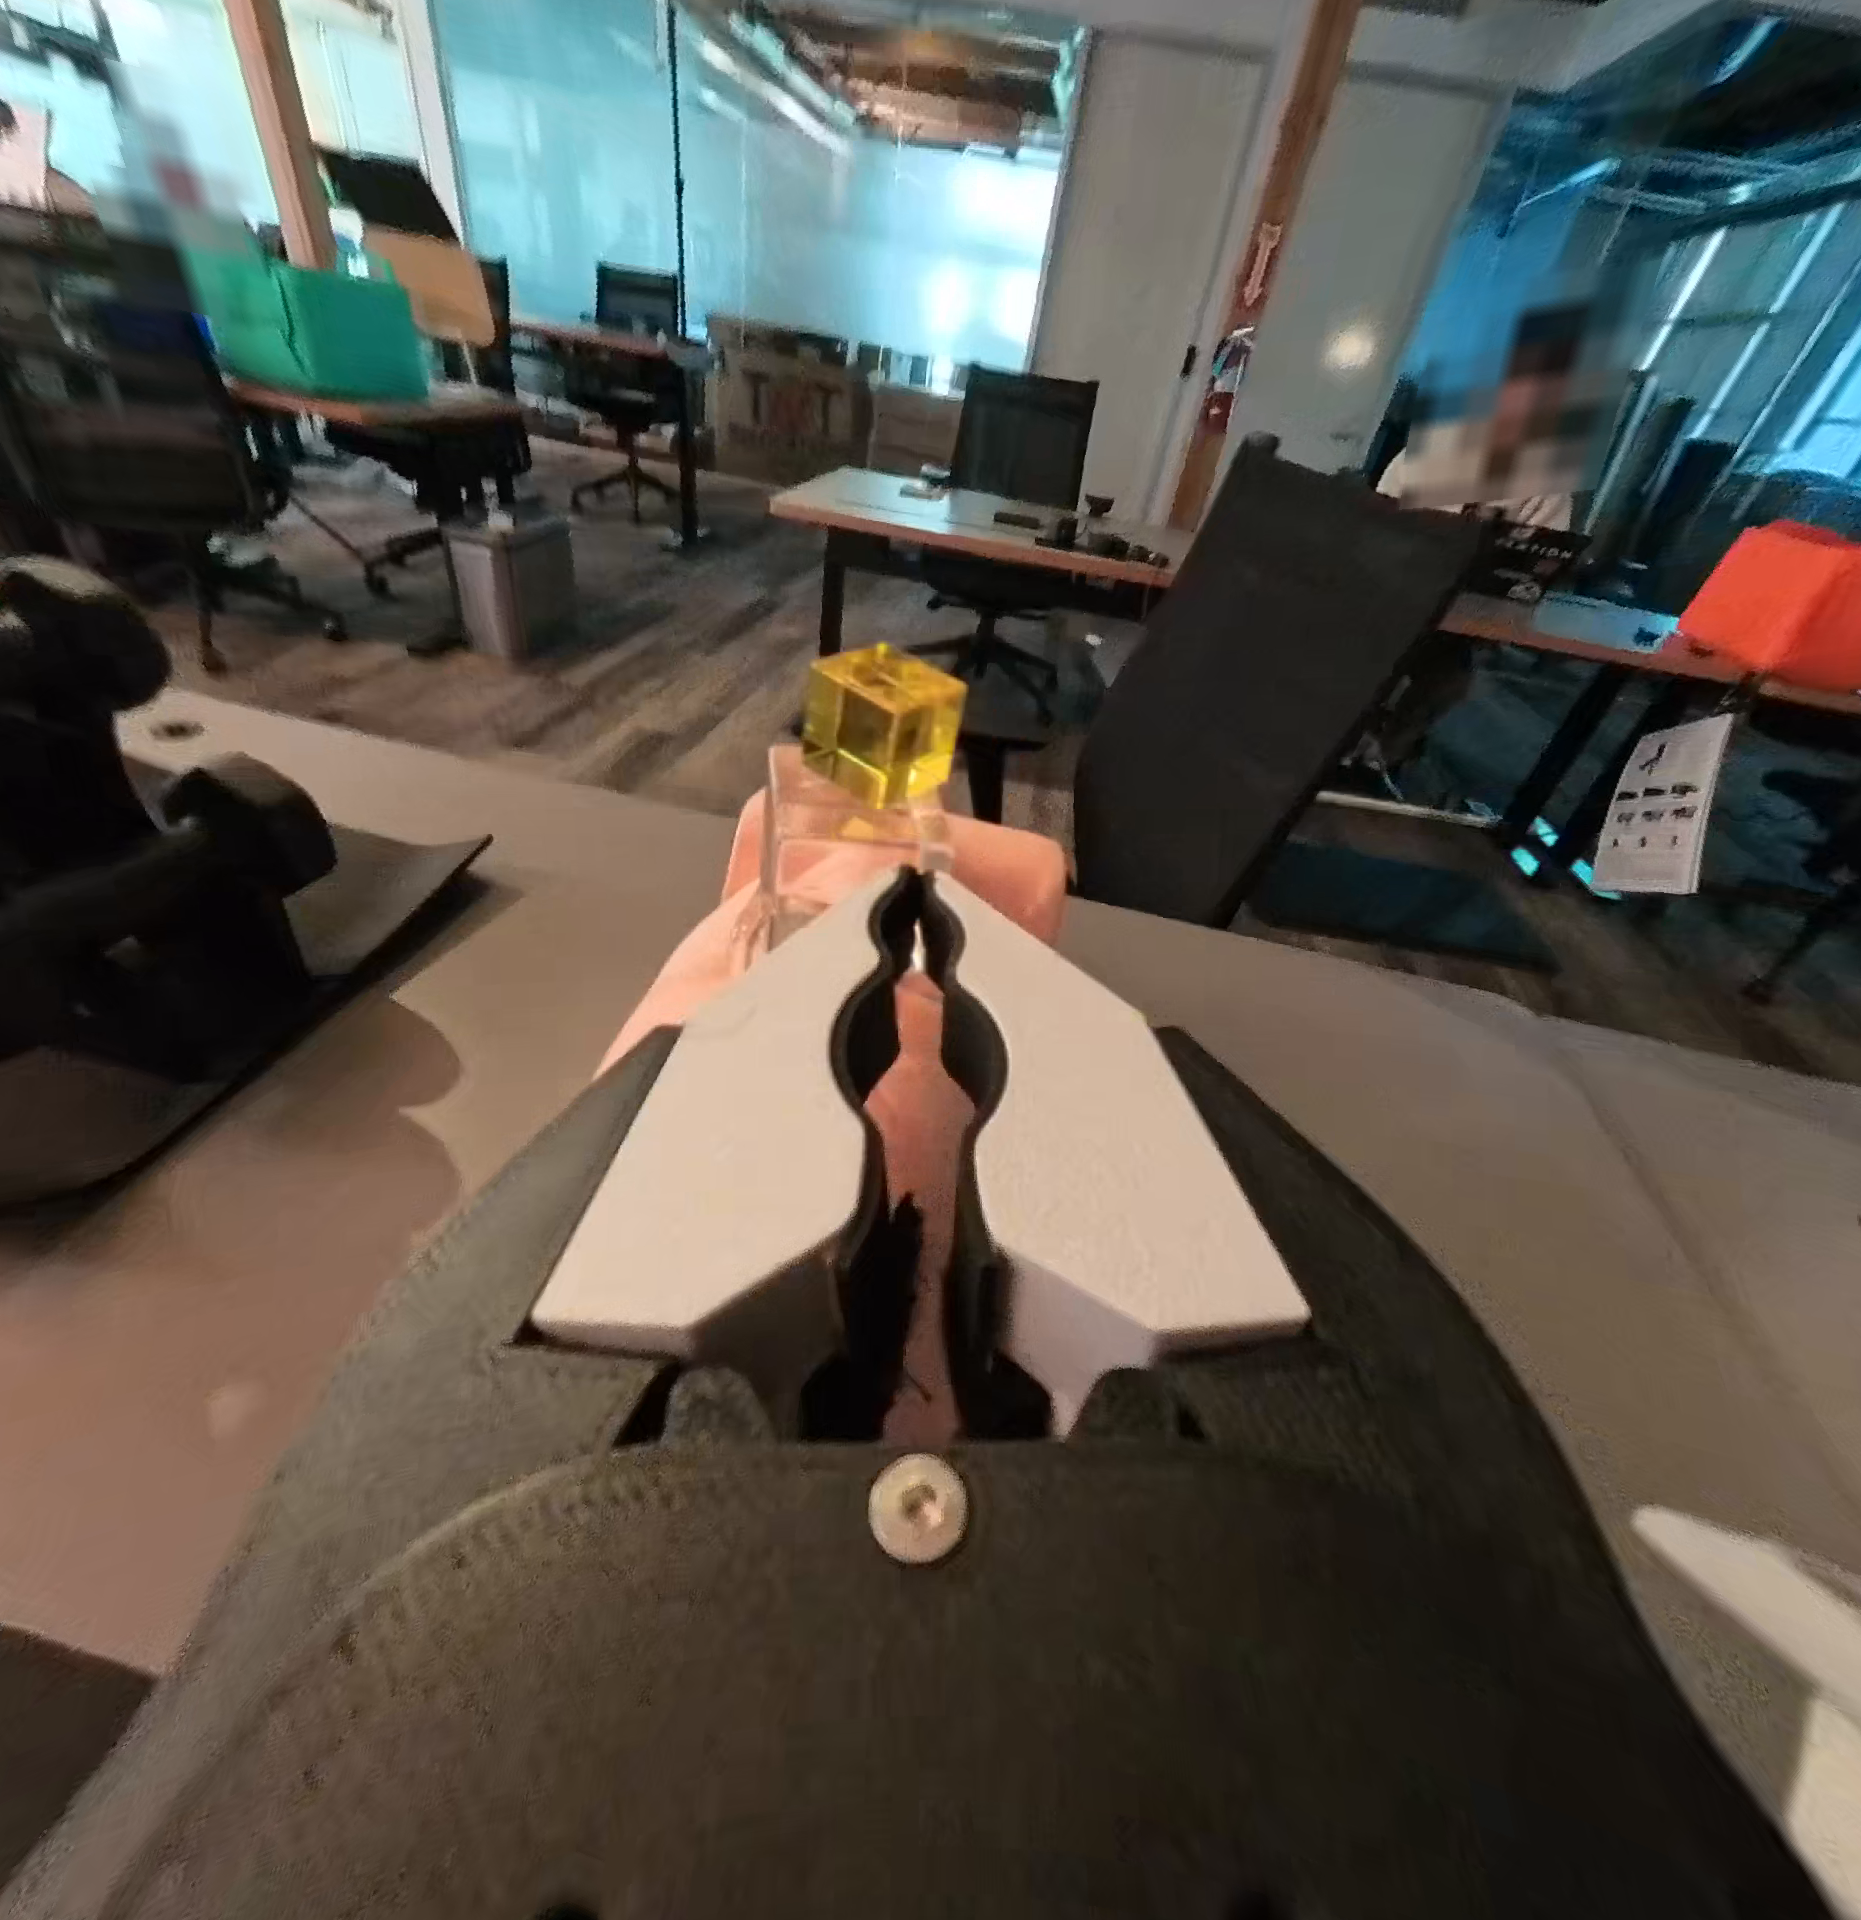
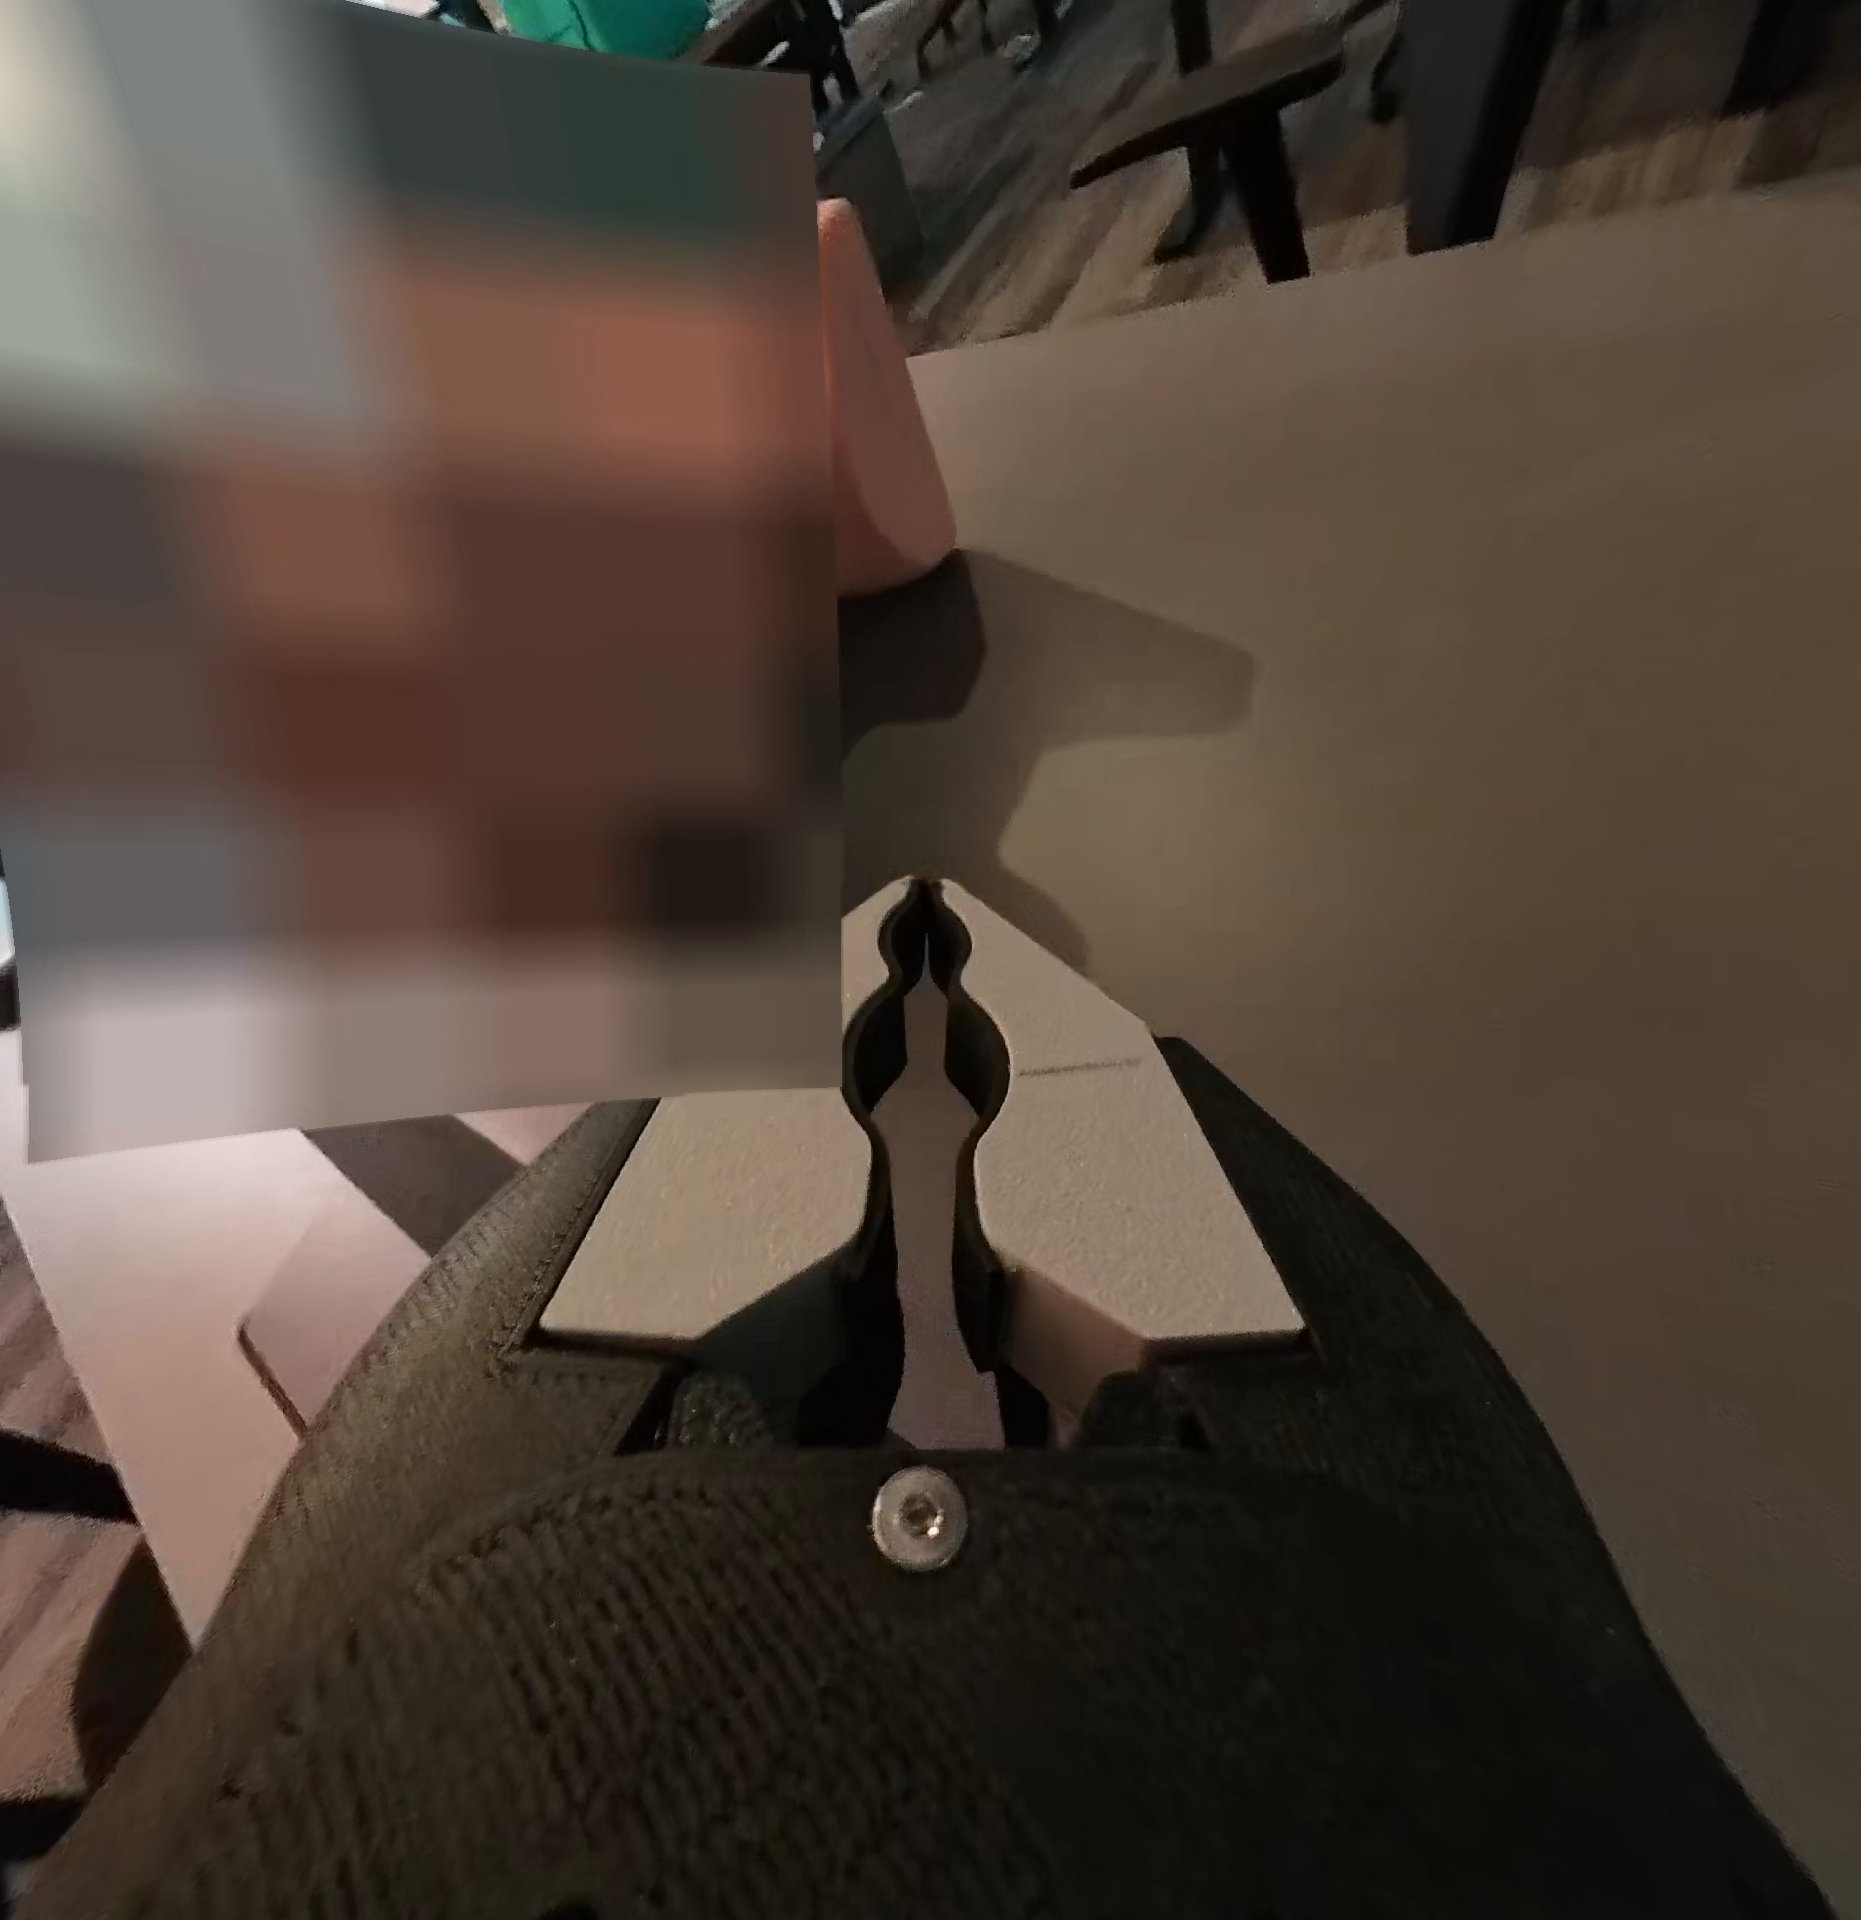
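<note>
Your left tongs point(image 1: 918, 883) are closed together with nothing between them, tips just beside the clear square glass bottle with a yellow cube cap point(image 1: 853, 821), which stands on a pink cloth point(image 1: 687, 987) on the grey surface point(image 1: 1321, 1039). Your right tongs point(image 2: 931, 888) are closed too, bare, over that surface.

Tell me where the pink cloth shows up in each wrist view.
Left wrist view: pink cloth at centre, under the fingers and the clear bottle.
Right wrist view: only its pink edge, upper centre beside the blur.
Shared landmark: the grey table.
</note>
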Demonstrator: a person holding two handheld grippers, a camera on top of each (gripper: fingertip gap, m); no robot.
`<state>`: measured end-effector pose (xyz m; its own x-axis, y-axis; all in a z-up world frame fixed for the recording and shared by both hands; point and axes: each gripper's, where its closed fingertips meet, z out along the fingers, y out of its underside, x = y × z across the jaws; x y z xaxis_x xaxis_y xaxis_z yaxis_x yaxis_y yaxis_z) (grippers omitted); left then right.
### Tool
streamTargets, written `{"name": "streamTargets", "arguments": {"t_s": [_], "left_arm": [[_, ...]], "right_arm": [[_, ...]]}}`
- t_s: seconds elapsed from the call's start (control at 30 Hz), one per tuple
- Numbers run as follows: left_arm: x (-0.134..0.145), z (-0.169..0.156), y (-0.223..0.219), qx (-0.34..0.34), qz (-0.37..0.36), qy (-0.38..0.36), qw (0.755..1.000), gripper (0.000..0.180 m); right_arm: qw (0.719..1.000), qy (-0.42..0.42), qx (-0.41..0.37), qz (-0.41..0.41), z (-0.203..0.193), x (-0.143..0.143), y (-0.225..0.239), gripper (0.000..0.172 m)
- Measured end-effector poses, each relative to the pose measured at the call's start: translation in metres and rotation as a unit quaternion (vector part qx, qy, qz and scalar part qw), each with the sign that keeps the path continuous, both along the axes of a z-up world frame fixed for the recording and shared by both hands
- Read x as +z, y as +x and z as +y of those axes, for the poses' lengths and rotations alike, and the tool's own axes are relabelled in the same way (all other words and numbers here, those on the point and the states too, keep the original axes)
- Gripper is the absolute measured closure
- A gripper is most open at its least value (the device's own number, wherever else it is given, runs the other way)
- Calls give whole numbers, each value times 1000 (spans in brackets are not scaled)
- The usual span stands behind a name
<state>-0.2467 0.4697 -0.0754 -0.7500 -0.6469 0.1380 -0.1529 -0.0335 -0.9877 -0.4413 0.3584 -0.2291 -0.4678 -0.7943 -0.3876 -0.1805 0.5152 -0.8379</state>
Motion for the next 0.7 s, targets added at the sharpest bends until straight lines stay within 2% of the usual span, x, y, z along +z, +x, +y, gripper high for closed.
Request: {"name": "streamTargets", "arguments": {"t_s": [0.03, 0.13, 0.3, 0.4, 0.53, 0.63, 0.7], "left_arm": [[4, 9, -10, -12, -17, -9, 1000, 180], [7, 42, -35, -40, -35, -30, 998, 180], [-23, 75, -72, -72, -9, -4, 997, 180], [-52, 73, -103, -113, 11, 40, 993, 180], [-94, 61, -152, -189, 43, 106, 975, 180], [-117, 55, -193, -258, 68, 143, 953, 180], [-134, 56, -222, -310, 87, 176, 930, 175]], "right_arm": [[1000, -10, 9, -2, -3, 0, -12, 172], [1000, -21, 16, -3, -19, -5, -62, 172], [998, -45, 6, 32, -34, -13, -147, 172], [995, -85, -13, 56, -45, -3, -195, 172], [982, -121, -113, 96, -77, 6, -289, 172], [965, -114, -197, 132, -86, -5, -367, 172], [956, -103, -230, 151, -76, -16, -406, 161]]}}
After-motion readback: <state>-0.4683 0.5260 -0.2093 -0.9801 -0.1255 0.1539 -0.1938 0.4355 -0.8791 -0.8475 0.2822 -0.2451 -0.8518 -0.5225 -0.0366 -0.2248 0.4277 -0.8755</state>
